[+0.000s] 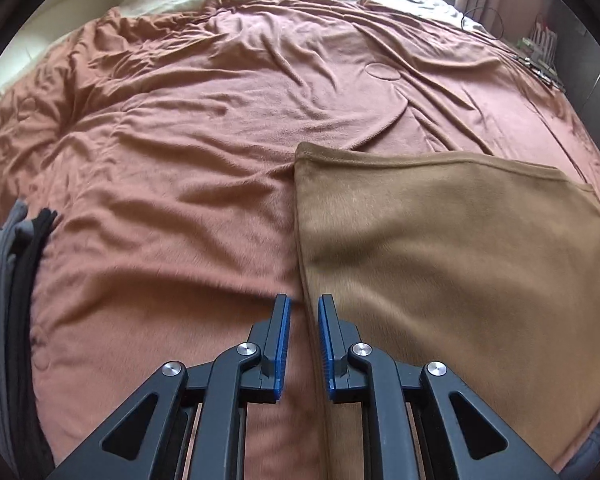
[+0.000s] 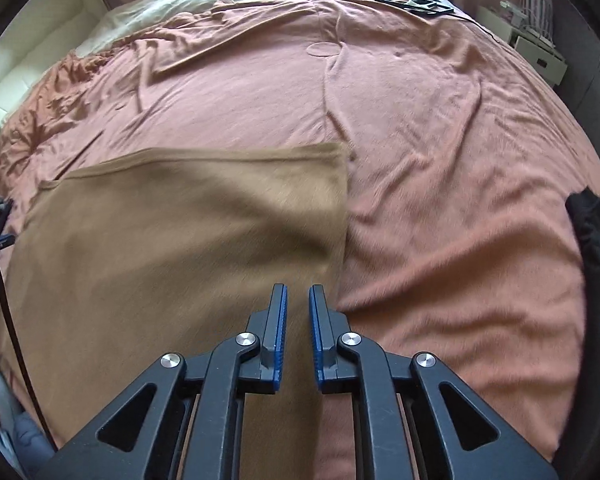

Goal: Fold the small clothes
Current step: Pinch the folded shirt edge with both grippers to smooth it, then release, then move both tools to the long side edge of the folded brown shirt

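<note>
two hand-held grippers — left (image 1: 303, 305), right (image 2: 297, 294) — over brown cloth (image 1: 440, 240).

Black hand-held gripper (image 1: 303, 300), blue pads, silver screws

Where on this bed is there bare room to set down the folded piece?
Widest free patch: the wrinkled pink blanket between the flat tan cloth and the grey-and-black stack of folded clothes. Also free: blanket beyond the cloth's far hem, and on its other side up to the black garment. Crowded: the far corner with black cables.
</note>
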{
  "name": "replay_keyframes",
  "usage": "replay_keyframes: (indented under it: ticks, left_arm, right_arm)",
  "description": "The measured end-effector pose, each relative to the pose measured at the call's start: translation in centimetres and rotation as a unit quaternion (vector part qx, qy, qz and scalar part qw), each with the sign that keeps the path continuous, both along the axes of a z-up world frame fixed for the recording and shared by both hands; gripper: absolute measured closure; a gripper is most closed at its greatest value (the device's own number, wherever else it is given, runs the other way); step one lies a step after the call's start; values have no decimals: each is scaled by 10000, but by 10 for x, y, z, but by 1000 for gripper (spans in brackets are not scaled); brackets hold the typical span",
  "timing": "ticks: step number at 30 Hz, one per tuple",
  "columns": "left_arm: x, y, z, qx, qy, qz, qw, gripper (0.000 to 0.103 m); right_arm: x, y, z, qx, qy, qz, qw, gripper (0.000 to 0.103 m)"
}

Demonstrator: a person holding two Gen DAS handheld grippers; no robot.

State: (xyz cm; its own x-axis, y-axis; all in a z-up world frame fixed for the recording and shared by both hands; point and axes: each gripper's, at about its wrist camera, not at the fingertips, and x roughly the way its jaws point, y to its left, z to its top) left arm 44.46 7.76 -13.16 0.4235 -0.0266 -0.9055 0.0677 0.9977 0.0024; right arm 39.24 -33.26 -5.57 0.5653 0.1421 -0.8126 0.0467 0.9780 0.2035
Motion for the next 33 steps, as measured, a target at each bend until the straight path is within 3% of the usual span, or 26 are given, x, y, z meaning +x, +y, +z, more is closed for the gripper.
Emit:
replay_keyframes:
  ticks: [1,2,3,5,7,23,28,31,33]
  left_arm:
    - [-4,0,2,-56,5,-12,10000,86]
    - [-10,-1,3,-145,22,-45,9999,84]
    - [-15,-2,4,-173,34,-70,9998,82]
    - [-25,-5,6,-179,22,-123,9998,64]
    - [-39,-8,8,-164,-48,-168,9997,54]
    - [-135,-8,-10,-37,88,-434,9990,54]
    - [-154,-8,-15,205,106,-436,9988,52]
    - [-161,-4,-19,468,140,-357,9982,51]
    - [-164,2,-23,576,204,-237,9979,46]
  right_arm:
    - [-7,1,0,36,5,23,10000,78]
    - [-11,1,0,67,-11,37,10000,59]
    - [-17,-1,1,94,-56,42,9999,49]
    - [-30,-2,2,136,-91,42,9999,49]
    - [-44,-2,3,103,-118,84,9998,49]
    - [-132,19,-14,-275,7,316,9991,49]
    - [-148,20,-23,-426,82,251,9987,49]
    - [-154,19,-31,-826,273,4,9962,49]
    - [-158,16,-33,-723,307,-100,9969,49]
